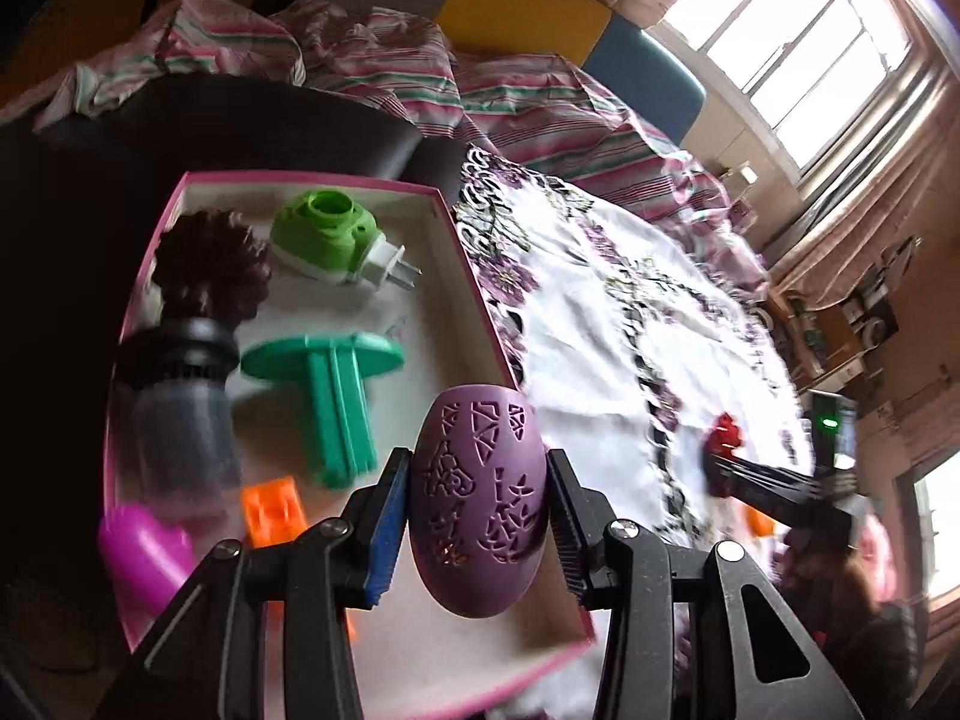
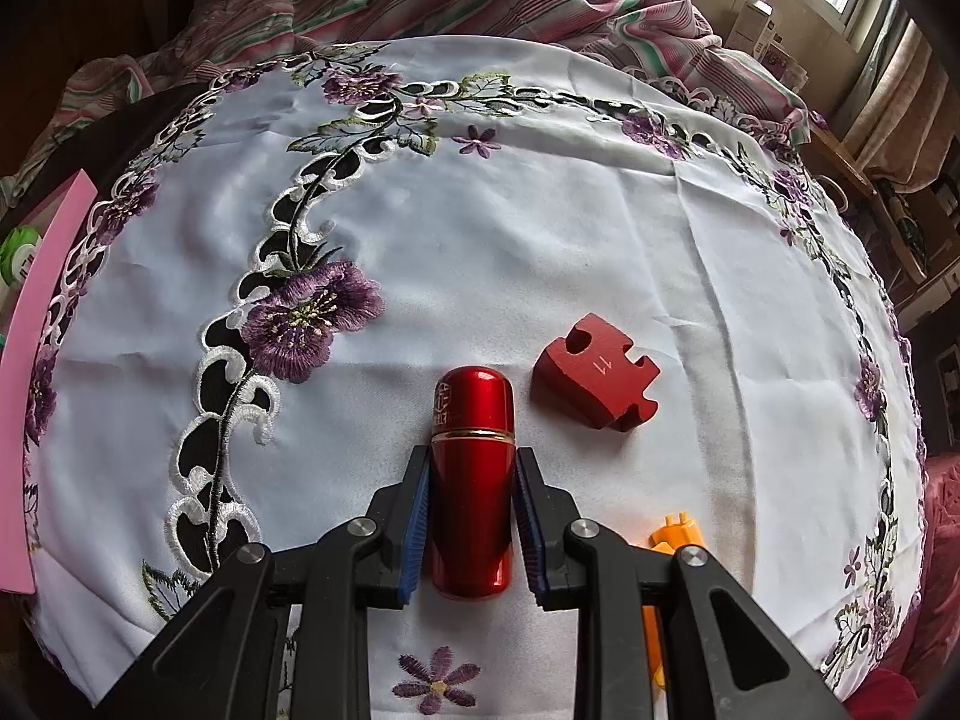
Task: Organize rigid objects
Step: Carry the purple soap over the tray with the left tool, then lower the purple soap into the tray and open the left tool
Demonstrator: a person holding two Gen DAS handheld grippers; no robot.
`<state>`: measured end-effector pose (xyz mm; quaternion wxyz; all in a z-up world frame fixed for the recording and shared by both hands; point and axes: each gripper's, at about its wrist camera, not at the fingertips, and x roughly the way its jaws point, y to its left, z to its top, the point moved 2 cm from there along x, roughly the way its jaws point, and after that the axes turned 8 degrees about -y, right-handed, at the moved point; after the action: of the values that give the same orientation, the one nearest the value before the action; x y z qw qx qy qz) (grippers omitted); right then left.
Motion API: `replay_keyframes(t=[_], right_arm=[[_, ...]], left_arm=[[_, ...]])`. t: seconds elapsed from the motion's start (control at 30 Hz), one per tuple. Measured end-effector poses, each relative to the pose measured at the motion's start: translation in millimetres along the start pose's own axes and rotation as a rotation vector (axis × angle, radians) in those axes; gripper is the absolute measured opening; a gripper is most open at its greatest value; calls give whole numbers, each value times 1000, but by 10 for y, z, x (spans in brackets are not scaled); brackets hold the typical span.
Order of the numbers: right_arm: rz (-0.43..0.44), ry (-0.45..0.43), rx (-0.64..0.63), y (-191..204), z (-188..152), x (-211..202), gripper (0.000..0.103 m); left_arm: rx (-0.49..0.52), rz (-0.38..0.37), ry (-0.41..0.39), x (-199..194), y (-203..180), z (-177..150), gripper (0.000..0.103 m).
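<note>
The left gripper (image 1: 478,504) has its jaws clamped on the two sides of a purple egg (image 1: 480,501) with cut-out patterns, long axis running away from the camera, narrow end forward. The egg hangs over the pink-edged box (image 1: 474,276), at its near right corner just inside the right wall. Deeper in the box lie an orange block (image 1: 273,510), a teal T-shaped piece (image 1: 333,387) with its stem pointing toward the egg, a green plug-in device (image 1: 327,234), a dark bottle (image 1: 177,384) and a magenta piece (image 1: 144,552); bare floor shows beneath the egg.

The right gripper (image 2: 472,507) has its jaws set against both sides of a red capsule (image 2: 472,480) lying on the embroidered cloth (image 2: 540,240), rounded cap pointing away. A red notched block (image 2: 594,381) sits just right of the cap, an orange piece (image 2: 675,534) beside the right jaw; open cloth stretches ahead and left.
</note>
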<state>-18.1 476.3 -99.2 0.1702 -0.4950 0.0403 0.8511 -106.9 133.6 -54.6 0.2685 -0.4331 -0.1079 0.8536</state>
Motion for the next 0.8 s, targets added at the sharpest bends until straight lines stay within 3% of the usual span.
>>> replay_keyframes(t=[0.17,0.4,0.8], right_arm=[[-4,0,-4,2,3,2,26],[-4,0,-3,4,3,3,26],[-8,0,-9,29,2,10,26]], left_arm=[[25,54,19,287,21,126,44],[115,133,-17,548,-2,344,44],[124,150,-19,596,38,344,46]])
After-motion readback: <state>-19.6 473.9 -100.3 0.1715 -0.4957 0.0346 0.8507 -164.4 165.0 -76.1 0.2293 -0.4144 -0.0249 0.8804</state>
